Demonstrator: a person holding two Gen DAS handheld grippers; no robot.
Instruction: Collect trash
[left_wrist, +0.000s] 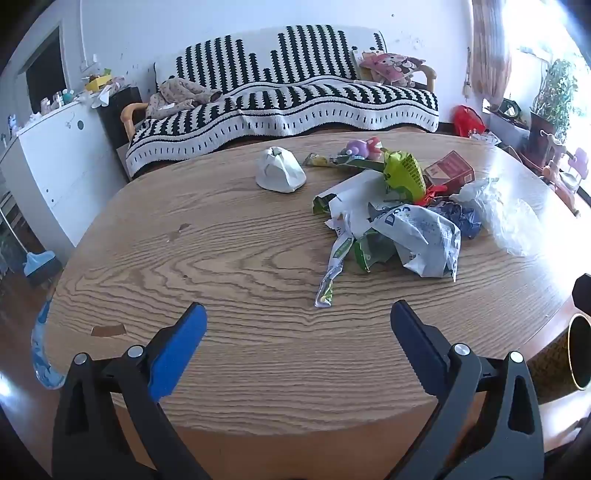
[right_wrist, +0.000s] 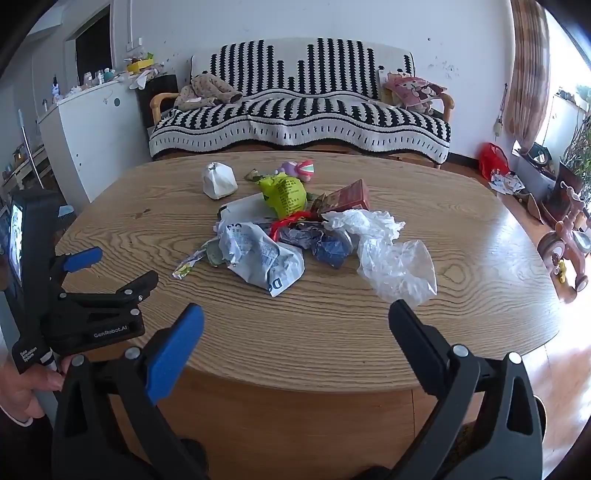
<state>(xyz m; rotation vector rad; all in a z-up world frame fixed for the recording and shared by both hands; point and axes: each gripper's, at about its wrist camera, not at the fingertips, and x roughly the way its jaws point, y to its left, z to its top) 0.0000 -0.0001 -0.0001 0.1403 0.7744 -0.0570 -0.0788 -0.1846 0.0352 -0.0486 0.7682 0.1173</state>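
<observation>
Trash: heap on the table, mid-top, slightly toward the right side in the left view.
Heap contents: printed wrapper, green bag, red carton, blue wad, clear film, thin strip trailing toward the near edge.
Outlier: white knotted bag, apart from the heap, toward the sofa.
Not trash, probably: plush toy behind the green bag.
Left gripper: spread wide, empty, over the near table edge, short of the heap.
Right gripper: spread wide, empty, nearest the clear film.
Weight: all light, judging by the crumpling.
Stiffness: wrappers and film soft, collapsing under a pinch; carton stiff, likely hollow.
Slip: film and glossy wrappers likely slick.
Hold: pinch on a raised fold or bunched crest, not a flat sheet; carton across its narrow faces; white bag at its knot.
Risk: loose pieces dragging neighbours along, or sliding off the table.
Bin: dark round container at the right edge, possibly the bin.
</observation>
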